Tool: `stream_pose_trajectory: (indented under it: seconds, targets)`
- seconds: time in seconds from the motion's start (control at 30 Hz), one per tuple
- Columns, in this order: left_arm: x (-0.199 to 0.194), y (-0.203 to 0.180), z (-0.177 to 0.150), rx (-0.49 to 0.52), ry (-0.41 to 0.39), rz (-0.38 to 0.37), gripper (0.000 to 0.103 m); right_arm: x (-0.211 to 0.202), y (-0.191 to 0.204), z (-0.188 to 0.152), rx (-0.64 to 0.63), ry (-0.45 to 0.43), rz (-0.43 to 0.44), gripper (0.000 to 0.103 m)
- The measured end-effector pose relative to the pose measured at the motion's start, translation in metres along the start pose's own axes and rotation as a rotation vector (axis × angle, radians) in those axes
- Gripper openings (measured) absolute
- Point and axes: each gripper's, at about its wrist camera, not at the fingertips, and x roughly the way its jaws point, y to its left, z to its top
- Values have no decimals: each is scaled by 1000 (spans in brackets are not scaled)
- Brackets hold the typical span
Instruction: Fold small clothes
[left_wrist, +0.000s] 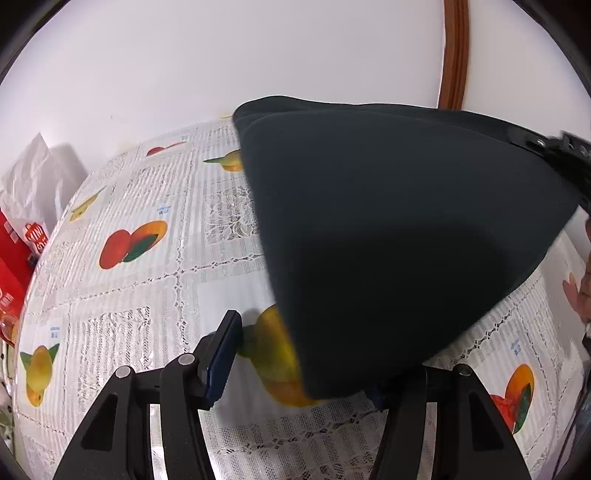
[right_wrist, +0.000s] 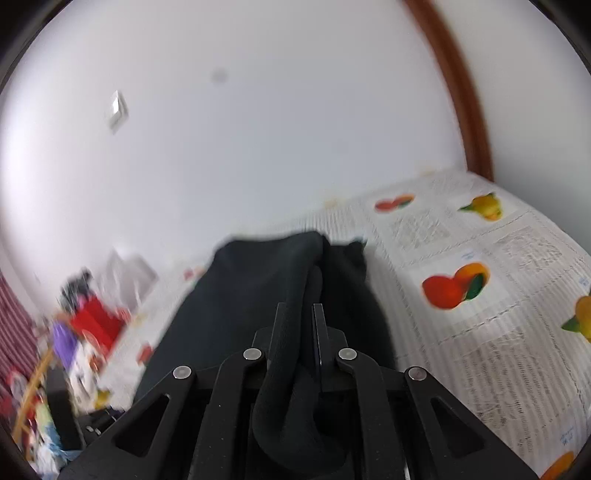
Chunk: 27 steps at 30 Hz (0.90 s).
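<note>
A dark, almost black garment (left_wrist: 388, 229) hangs in the air above the table, stretched towards the right of the left wrist view. My left gripper (left_wrist: 306, 354) is open; its left finger (left_wrist: 221, 354) is bare and the cloth's lower edge drapes over the right finger. My right gripper (right_wrist: 300, 314) is shut on a bunched fold of the garment (right_wrist: 258, 295), which runs between its fingers and hangs forward. The right gripper also shows at the far right of the left wrist view (left_wrist: 565, 151), holding the cloth's corner.
The table carries a white lace-patterned cloth with printed fruit (left_wrist: 129, 243). Red boxes (left_wrist: 14, 266) and a white bag (left_wrist: 33, 177) stand at its left end. A white wall and a brown door frame (left_wrist: 454, 51) lie behind. Blurred clutter (right_wrist: 74, 350) lies beyond the table.
</note>
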Motion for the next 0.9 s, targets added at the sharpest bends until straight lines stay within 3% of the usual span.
stream_pose_trajectory:
  seconds: [0.07,0.2,0.4,0.53,0.63,0.73,0.83,0.9]
  targets:
    - [2,5,1,-21,5,-17,56,-1,-11,-9,21,9,-38,10]
    - [2,5,1,-18,2,-15,56,16,-29,-31,49,128,-96,14]
    - [-13,10,-7,0,28,-54,55,-9,-26,-27,-66,147,-218,19]
    - [-45,15,-17,19,-32,-121,54,-34,-9,-19,-172,98,-282,21]
    - [-70,15,-10,6,-98,-167,54,-40,7,-16,-218,71,-237,23]
    - [-73,12,7,9,-127,-130,54,-30,15,-25,-231,89,-219,23]
    - [-49,15,18,-7,-77,-115,55,-19,4,-41,-214,108,-292,21]
    - [-32,17,16,-20,-14,-131,55,-13,-9,-51,-188,167,-314,20]
